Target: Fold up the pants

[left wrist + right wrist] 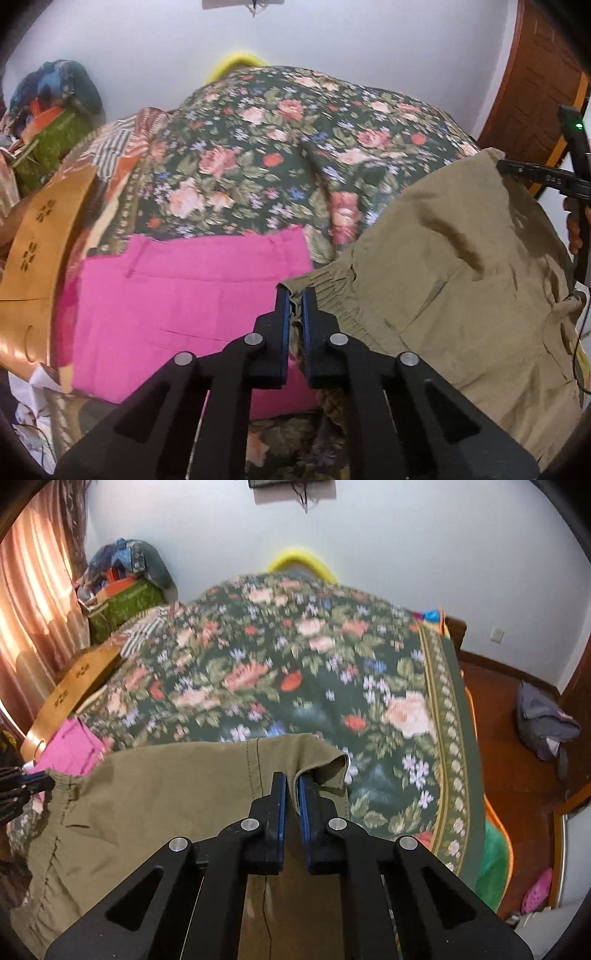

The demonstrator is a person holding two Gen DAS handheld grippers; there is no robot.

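Khaki pants (461, 280) hang lifted above the floral bed between my two grippers. My left gripper (295, 295) is shut on the gathered elastic waistband at the pants' left corner. My right gripper (291, 779) is shut on the folded hem edge of the khaki pants (184, 805). In the left wrist view the right gripper (517, 171) shows at the far right, at the cloth's upper corner. In the right wrist view the left gripper (33, 779) shows at the left edge, on the waistband.
Folded pink pants (192, 314) lie on the floral bedspread (258, 155), left of the khaki ones. A wooden headboard (40, 236) and a pile of boxes (122, 594) stand to the left. On the red floor at the right lie a grey bag (543, 723) and a pink shoe (535, 893).
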